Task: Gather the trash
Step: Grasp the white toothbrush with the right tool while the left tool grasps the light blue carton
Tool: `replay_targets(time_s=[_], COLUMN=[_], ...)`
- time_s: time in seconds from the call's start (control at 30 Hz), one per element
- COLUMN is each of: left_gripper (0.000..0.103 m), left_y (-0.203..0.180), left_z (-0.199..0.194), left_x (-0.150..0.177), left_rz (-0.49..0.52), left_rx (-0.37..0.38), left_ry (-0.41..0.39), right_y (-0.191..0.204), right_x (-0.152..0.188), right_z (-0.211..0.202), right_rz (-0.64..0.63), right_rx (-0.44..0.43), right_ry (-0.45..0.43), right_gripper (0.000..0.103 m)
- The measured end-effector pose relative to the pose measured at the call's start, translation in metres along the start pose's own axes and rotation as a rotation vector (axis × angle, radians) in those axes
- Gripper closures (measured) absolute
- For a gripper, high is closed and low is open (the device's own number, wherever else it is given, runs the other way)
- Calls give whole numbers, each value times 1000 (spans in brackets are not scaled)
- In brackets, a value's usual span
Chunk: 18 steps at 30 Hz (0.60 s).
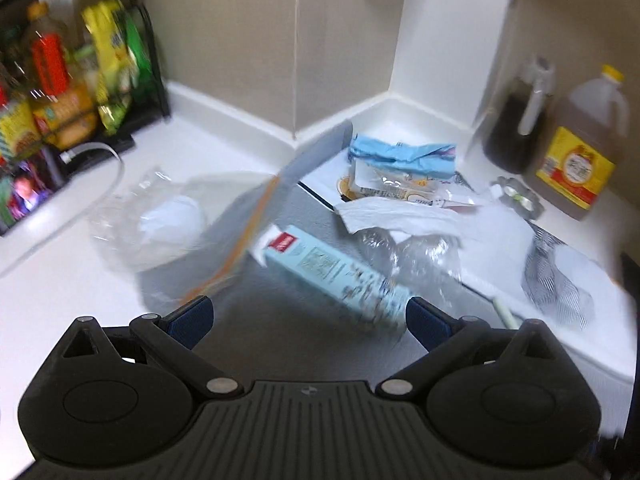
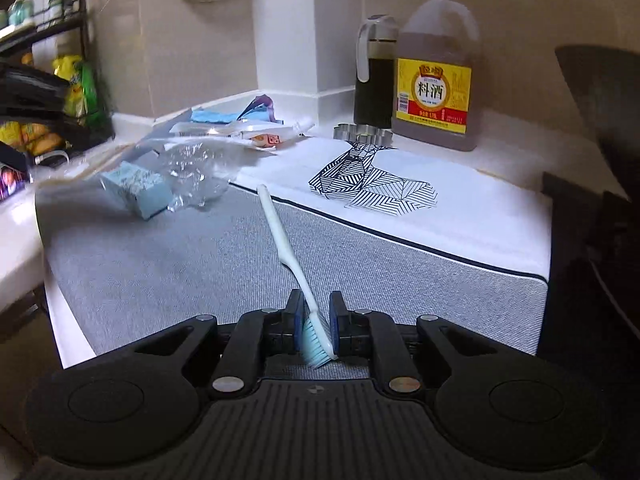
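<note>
**Right gripper closed on toothbrush; trash pile not yet cleared**

The right gripper (image 2: 316, 318) is clamped on the head end of a white toothbrush (image 2: 286, 240), its blue bristles between the pads and its handle pointing away over the grey mat (image 2: 160, 280). The left gripper (image 1: 308, 316) stands wide open and empty above the same mat.

Judgement: the step in hand is lifting the toothbrush clear. The grip sits far from the middle, so the long handle may swing; a slow, level carry is advised.

Remaining trash lies at the far side of the mat: a light blue carton (image 1: 332, 272) lying flat, crumpled clear plastic (image 1: 412, 252) touching it, and beyond these white paper (image 1: 400, 216) and a blue wrapper (image 1: 400, 152) heaped together. A clear bag (image 1: 156, 224) sits just off the mat's left edge; its outline is blurred.

Not for collection, in the inspector's view: the cooking wine jug (image 2: 436, 72) and the dark bottle (image 2: 374, 72), both behind the mat on the right, and a metal cutter (image 2: 362, 132) just before them. These stand near the heap and could be knocked.
</note>
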<state>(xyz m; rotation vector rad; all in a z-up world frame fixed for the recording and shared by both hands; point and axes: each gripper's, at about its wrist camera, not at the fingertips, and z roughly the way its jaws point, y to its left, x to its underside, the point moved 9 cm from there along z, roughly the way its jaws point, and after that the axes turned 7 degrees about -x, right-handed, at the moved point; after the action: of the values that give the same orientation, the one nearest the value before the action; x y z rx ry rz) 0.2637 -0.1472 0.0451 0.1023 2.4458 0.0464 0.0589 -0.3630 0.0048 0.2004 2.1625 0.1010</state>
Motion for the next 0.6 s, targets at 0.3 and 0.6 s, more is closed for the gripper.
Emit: replay_targets(time_s=[0.3,0.6], left_gripper=[0,32], left_y=[-14,6], left_z=[75,70], left_x=[-10,4], left_rz=[-65,-44], left_rx=[-43,32], left_ry=[151,176], right_y=[1,21], right_x=[-2,-12], right_z=[3,18], right_rz=[33,-40], right_rx=[-27,-40], right_ry=[-11,21], right_gripper=[87,50])
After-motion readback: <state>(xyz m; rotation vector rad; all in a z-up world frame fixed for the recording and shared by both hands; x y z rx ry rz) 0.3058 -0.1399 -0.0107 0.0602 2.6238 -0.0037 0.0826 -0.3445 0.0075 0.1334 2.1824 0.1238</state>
